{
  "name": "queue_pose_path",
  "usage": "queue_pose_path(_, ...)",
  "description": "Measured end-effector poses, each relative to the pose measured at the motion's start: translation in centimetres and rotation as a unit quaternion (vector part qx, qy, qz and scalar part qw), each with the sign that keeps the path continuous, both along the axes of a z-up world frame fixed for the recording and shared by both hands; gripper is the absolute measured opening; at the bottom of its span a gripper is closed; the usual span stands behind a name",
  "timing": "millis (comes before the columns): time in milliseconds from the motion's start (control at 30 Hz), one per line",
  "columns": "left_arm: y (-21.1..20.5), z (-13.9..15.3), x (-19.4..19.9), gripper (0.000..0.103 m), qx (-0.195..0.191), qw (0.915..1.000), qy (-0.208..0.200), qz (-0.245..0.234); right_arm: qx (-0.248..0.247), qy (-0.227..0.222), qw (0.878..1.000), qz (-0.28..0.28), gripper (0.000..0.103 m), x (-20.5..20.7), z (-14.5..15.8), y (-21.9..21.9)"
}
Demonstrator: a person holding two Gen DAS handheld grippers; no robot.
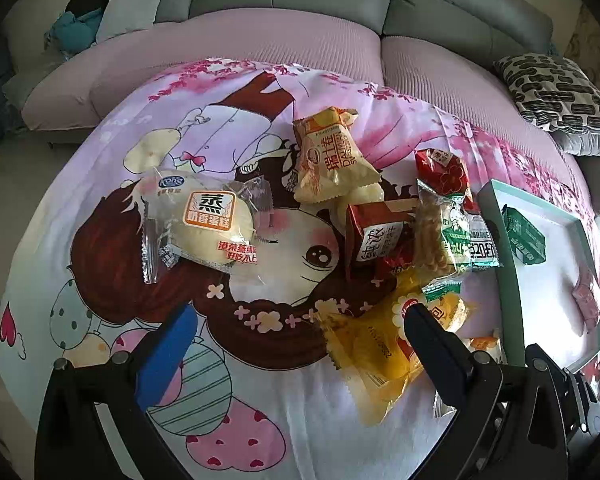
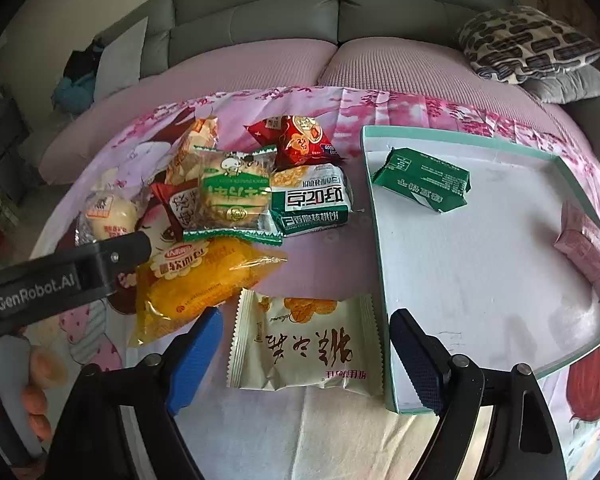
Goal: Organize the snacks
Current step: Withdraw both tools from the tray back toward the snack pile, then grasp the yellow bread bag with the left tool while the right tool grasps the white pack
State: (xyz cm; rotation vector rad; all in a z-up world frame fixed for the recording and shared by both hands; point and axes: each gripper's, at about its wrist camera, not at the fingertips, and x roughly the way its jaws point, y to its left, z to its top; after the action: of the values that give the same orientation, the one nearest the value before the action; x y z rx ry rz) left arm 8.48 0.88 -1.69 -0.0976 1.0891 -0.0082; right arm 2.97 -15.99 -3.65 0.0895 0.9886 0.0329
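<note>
Both tools released: left tool (image 1: 300,344) lower frame, right tool (image 2: 306,356) straddling cream peach-pastry packet (image 2: 306,344) beside teal tray (image 2: 380,248). Risk: right finger snags tray rim; slick wrapper slips.

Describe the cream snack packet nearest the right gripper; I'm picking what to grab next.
The cream snack packet is a flat, sealed plastic pillow pack with crimped side edges, dark brush-style lettering and orange biscuit pictures. It lies flat on the printed cloth, just left of the mint-rimmed tray, apart from the snack pile, between the open right gripper's fingers, ungripped.
</note>
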Motion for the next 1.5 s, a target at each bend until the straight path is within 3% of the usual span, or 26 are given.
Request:
queue_pose_path(267, 0.2, 0.0, 0.1, 0.103, -0.001, 1.0000, 0.002, 0.005, 0.005, -0.016, 1.000, 0.017, 0.085, -0.4, 1.0, 0.4)
queue_pose_path(633, 0.0, -0.1, 0.1, 0.103, -0.001, 1.0000, 0.001, 0.000, 0.005, 0.014, 1.000, 0.017, 0.084, 0.1, -0.6, 0.6)
queue_pose_path(867, -1.8, -0.1, 0.3, 0.103, -0.035, 0.9982, 0.005, -0.049, 0.002, 0.018, 1.000, 0.025, 0.084, 0.1, -1.0, 1.0)
queue_pose_path(1200, -5.5, -2.7, 1.9, 0.103, -0.017, 0.9925, 0.049, -0.110, 0.005, 0.019, 0.999, 0.027, 0.084, 0.1, -1.0, 0.9)
queue_pose_path(1400, -6.4, -3.7, 2.7, 0.103, 0.004, 0.9915, 0.065, -0.112, 0.008, 0.019, 0.999, 0.027, 0.084, 0.1, -1.0, 0.9)
queue_pose_path(1500, -6.1, -3.6, 2.8, 0.103, -0.006, 0.9932, 0.062, -0.098, 0.009, 0.019, 0.999, 0.027, 0.084, 0.1, -1.0, 0.9)
